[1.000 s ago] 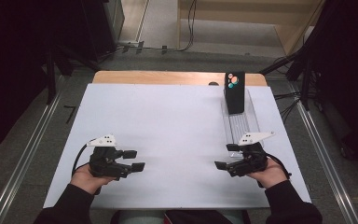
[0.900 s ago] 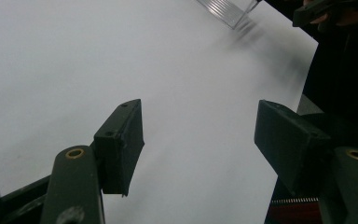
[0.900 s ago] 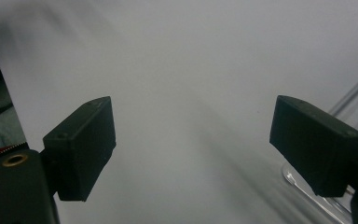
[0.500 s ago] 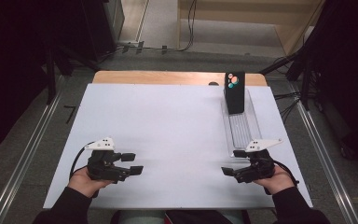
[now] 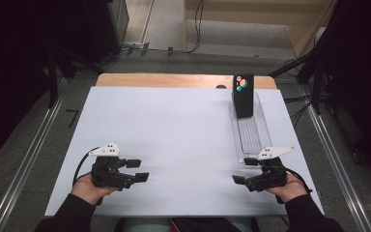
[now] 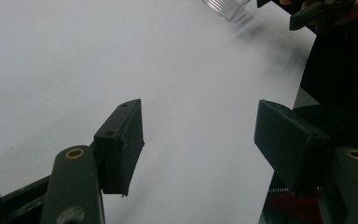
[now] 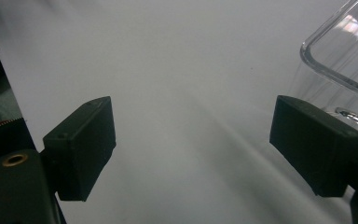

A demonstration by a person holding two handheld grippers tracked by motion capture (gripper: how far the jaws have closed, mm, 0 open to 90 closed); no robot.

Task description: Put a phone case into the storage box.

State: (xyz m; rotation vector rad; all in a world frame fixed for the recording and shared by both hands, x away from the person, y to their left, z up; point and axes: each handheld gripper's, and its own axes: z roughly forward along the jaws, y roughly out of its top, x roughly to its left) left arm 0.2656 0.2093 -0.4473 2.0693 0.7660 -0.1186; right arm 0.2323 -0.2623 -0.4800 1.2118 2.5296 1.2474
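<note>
Tabletop scene with 2 hand-held grippers near the front edge of the white table (image 5: 174,125). Left gripper (image 5: 138,170) has its jaws wide apart, holding nothing. Right gripper (image 5: 244,170) likewise stands apart and empty, just beside the near end of the clear tray (image 5: 251,137), whose far end carries a black box (image 5: 243,95).

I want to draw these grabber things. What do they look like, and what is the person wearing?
Each gripper, left and right, is a chunky black tool with two flat, blocky black jaws. Brass-coloured rivets sit on the jaw arms. A light grey three-cornered plate rides on top, and a black cable trails from each. The person's sleeves are dark.
</note>
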